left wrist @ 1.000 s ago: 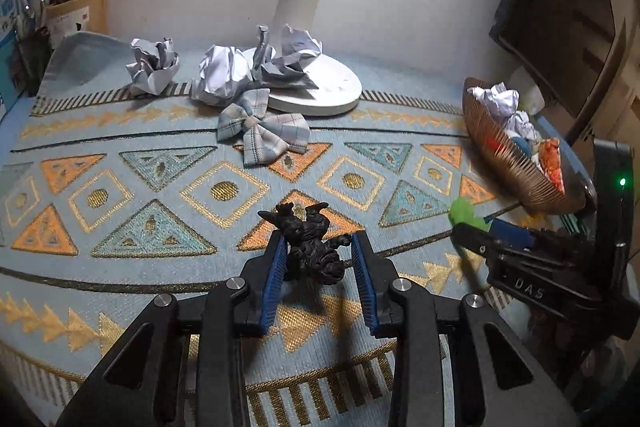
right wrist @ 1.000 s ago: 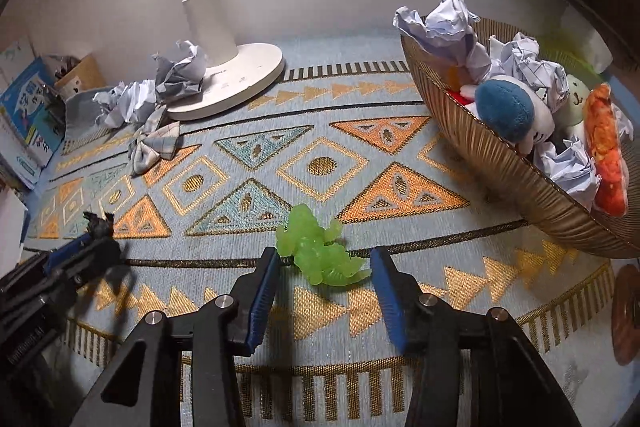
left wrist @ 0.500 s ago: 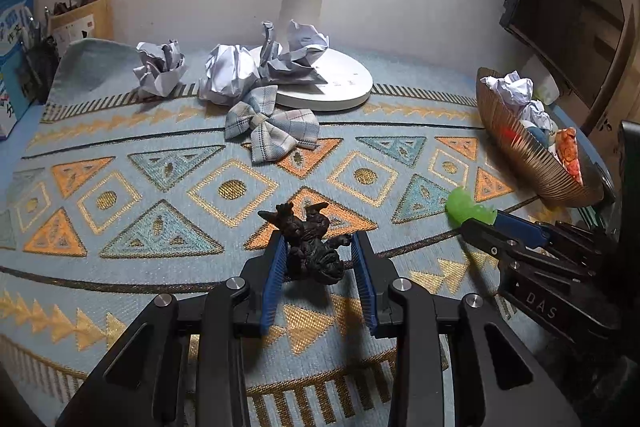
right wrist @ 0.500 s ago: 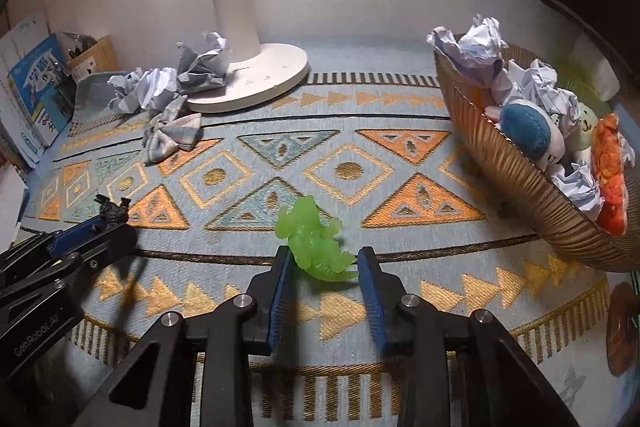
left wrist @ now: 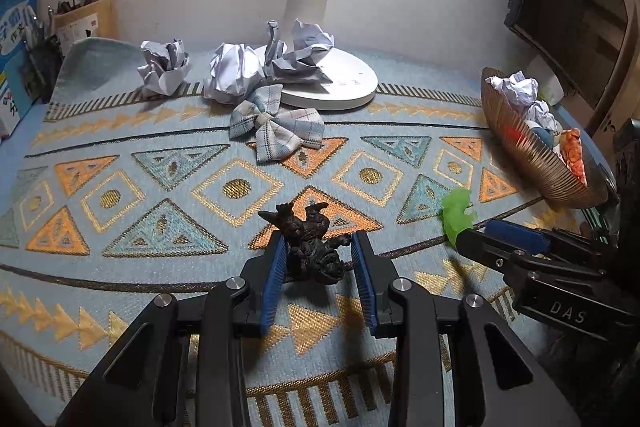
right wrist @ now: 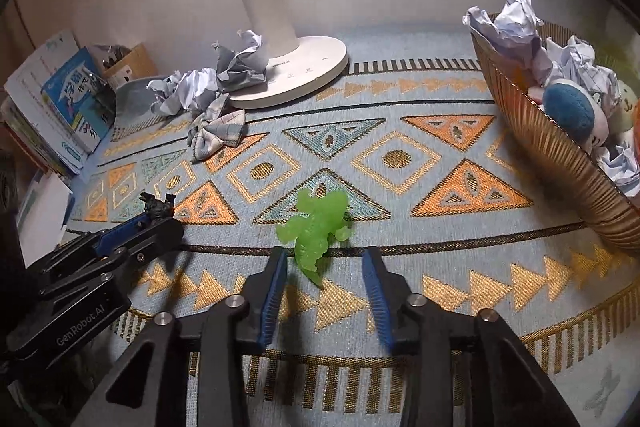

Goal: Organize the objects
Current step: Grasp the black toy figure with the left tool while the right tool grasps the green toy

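Observation:
My left gripper (left wrist: 319,247) is shut on a black dragon figure (left wrist: 310,245), held just above the patterned rug; it also shows in the right wrist view (right wrist: 158,207). My right gripper (right wrist: 324,263) is open, and a green dinosaur figure (right wrist: 318,227) sits between and just ahead of its fingertips, apparently loose on the rug. The green figure also shows in the left wrist view (left wrist: 456,213) at the right gripper's tip. A ribbed brown basket (right wrist: 556,155) with paper balls and soft toys stands at the right.
A white fan base (left wrist: 336,83) stands at the back with crumpled paper balls (left wrist: 232,71) and a plaid bow (left wrist: 276,127) beside it. Books and a box (right wrist: 68,103) line the left wall. A dark cabinet (left wrist: 576,11) stands behind the basket.
My right gripper closed around the green dinosaur, then opened wider; the figure now lies turned, tail toward me. The left gripper keeps the black dragon and has shifted only slightly.

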The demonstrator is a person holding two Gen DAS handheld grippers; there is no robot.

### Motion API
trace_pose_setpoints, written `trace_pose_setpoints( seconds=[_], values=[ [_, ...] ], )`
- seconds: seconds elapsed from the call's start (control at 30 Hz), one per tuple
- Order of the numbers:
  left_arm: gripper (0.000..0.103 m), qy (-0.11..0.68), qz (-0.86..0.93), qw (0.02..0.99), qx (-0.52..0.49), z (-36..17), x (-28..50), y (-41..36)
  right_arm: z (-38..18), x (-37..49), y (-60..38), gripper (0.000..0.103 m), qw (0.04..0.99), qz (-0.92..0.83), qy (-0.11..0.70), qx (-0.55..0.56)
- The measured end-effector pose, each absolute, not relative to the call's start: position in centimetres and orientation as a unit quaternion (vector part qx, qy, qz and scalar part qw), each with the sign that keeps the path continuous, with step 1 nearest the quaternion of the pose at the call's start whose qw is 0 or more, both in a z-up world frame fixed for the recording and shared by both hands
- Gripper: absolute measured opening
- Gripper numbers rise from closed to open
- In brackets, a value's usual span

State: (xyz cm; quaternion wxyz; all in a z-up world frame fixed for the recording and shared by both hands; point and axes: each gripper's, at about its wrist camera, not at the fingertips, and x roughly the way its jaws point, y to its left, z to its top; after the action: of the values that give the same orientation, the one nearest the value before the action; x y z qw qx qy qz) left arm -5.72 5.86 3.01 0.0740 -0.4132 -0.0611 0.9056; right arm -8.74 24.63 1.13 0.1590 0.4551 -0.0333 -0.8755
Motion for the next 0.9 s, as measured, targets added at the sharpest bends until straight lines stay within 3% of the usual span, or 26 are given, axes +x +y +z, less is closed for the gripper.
trace_pose_setpoints(
  seconds=[0.07,0.37,0.43,0.9],
  values=[
    [0.030,-0.061,0.905,0.074,-0.414,3.0,-5.7,5.9,1.3,-8.7,24.6,0.059,0.142,-0.881,-0.015,0.452],
    [0.030,-0.060,0.905,0.070,-0.415,2.9,-5.9,5.7,0.7,-10.4,21.8,0.059,0.141,-0.879,0.023,0.454],
    [0.030,-0.060,0.905,0.069,-0.415,2.9,-5.9,5.7,0.6,-10.3,21.2,0.036,0.130,-0.882,0.049,0.449],
    [0.030,-0.035,0.907,0.031,-0.418,2.5,-5.9,6.2,0.6,-8.5,19.9,0.036,0.197,-0.876,0.057,0.436]
  ],
)
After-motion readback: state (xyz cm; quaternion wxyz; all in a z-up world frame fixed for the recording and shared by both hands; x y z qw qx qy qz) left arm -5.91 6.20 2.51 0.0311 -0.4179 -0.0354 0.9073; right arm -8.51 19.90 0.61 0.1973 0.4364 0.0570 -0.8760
